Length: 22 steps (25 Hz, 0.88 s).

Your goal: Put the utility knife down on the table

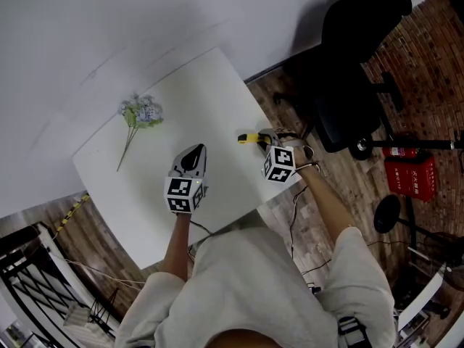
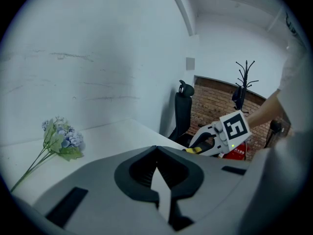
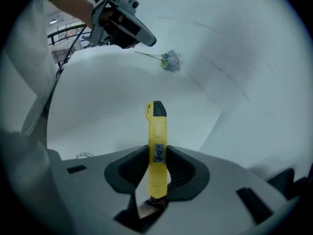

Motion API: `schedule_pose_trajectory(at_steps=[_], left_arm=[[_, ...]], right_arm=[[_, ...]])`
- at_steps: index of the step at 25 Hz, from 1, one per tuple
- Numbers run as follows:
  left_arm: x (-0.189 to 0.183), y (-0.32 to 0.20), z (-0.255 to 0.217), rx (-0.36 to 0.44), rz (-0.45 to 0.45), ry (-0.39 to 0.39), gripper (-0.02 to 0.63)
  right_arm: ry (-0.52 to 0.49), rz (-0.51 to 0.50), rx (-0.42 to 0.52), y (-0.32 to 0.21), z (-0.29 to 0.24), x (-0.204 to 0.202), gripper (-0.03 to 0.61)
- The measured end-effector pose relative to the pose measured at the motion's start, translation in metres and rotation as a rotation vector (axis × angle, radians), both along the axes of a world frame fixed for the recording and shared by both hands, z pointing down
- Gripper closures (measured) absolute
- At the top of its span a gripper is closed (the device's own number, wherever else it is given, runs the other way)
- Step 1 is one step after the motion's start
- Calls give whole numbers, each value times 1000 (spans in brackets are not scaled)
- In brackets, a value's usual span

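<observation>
In the head view the right gripper (image 1: pixel 259 138) is holding the utility knife (image 1: pixel 248 138) above the bench's (image 1: pixel 210 93) three o'clock edge, seemingly for lowering; the left gripper view is showing the left gripper (image 2: pixel 157 153) clenched and empty, keeping clear; the right gripper view is showing jaws grasping the knife's handle.

Left hand-held gripper (image 1: pixel 193 151) closed, right hand-held gripper (image 1: pixel 266 139) clamping utility knife (image 3: pixel 157 131)
</observation>
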<state>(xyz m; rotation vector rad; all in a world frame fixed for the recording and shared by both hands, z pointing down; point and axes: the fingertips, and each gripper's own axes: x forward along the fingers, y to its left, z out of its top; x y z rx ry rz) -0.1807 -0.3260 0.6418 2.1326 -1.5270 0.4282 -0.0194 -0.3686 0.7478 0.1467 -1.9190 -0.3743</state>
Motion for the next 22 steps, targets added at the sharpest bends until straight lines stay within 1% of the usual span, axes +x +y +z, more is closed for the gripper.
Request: schedule_pose_trajectory(at_steps=[3, 8, 16, 22], left_arm=[[-1, 0, -1, 2, -3, 2, 607], [-4, 1, 3, -3, -9, 3, 607], [-9, -1, 3, -5, -24, 3, 607], [-12, -2, 3, -4, -27, 5, 607]], right_arm=[[51, -75, 11, -2, 6, -5, 468], [82, -109, -12, -5, 15, -12, 468], [114, -122, -30, -16, 26, -23, 468], [117, -123, -80, -17, 31, -24, 466]])
